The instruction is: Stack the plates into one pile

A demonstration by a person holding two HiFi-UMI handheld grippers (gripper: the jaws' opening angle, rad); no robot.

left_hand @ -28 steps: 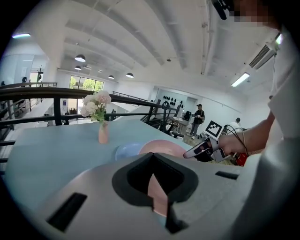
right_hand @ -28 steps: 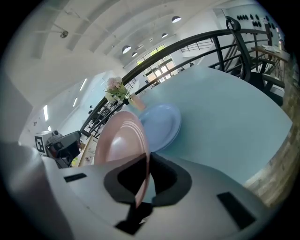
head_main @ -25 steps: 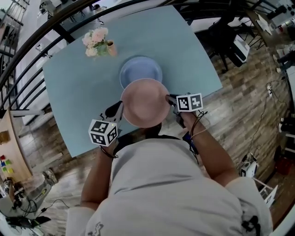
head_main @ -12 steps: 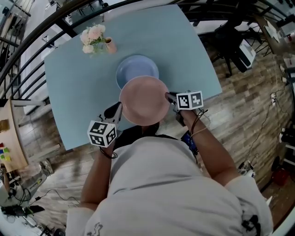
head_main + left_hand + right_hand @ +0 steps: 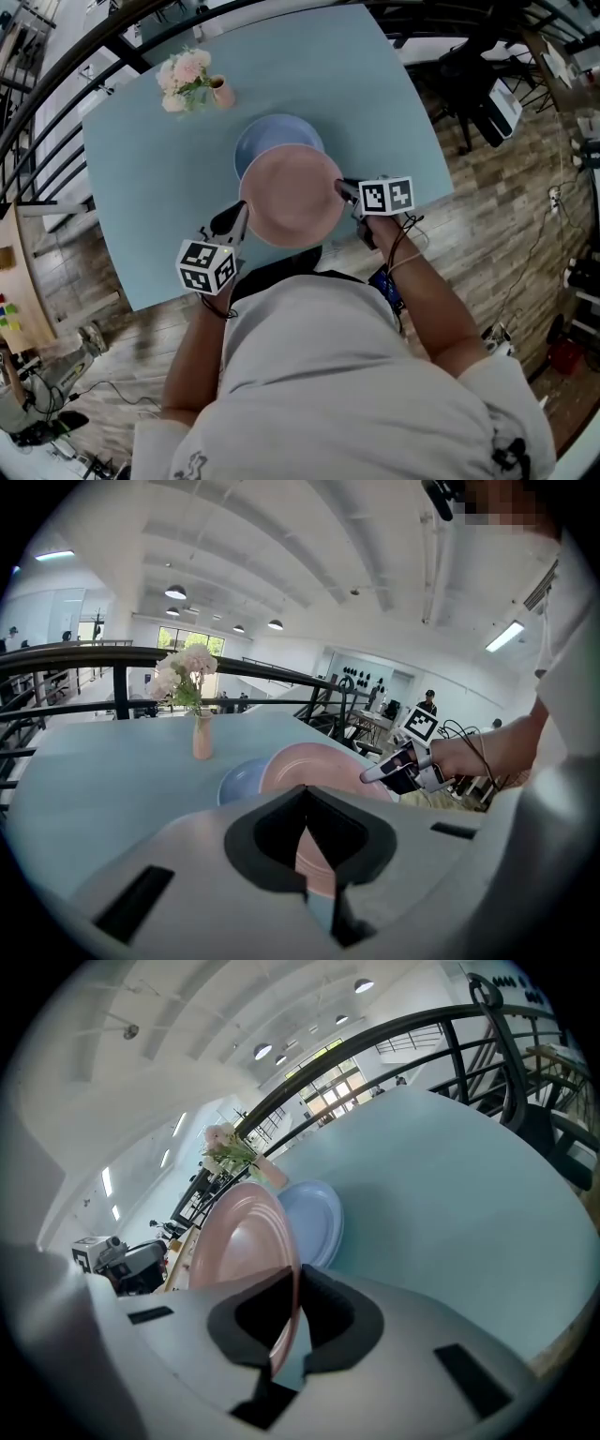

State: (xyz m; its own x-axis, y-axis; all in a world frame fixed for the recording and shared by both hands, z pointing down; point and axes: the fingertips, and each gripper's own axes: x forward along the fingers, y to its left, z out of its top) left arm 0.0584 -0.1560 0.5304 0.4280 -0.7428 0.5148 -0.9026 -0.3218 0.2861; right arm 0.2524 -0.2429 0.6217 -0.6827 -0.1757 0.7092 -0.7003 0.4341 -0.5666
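A pink plate (image 5: pixel 292 195) hangs level above the pale blue table (image 5: pixel 141 187), carried between both grippers. My left gripper (image 5: pixel 240 221) is shut on its left rim and my right gripper (image 5: pixel 345 193) is shut on its right rim. A blue plate (image 5: pixel 272 134) lies flat on the table just beyond, with its near half hidden under the pink one. In the left gripper view the pink plate (image 5: pixel 319 771) runs from my jaws toward the right gripper (image 5: pixel 389 769), and the blue plate (image 5: pixel 239 782) shows behind it. In the right gripper view the pink plate (image 5: pixel 239 1241) stands edge-on in the jaws, beside the blue plate (image 5: pixel 314 1222).
A small vase of pink flowers (image 5: pixel 192 82) stands at the table's far left, beyond the blue plate. A black railing (image 5: pixel 56 84) curves round the table's left and far sides. The table's near edge lies just under the pink plate, above wooden floor (image 5: pixel 497 225).
Both grippers have carried the pink plate farther away from the person, so it now covers more of the blue plate. The grip on both rims is unchanged.
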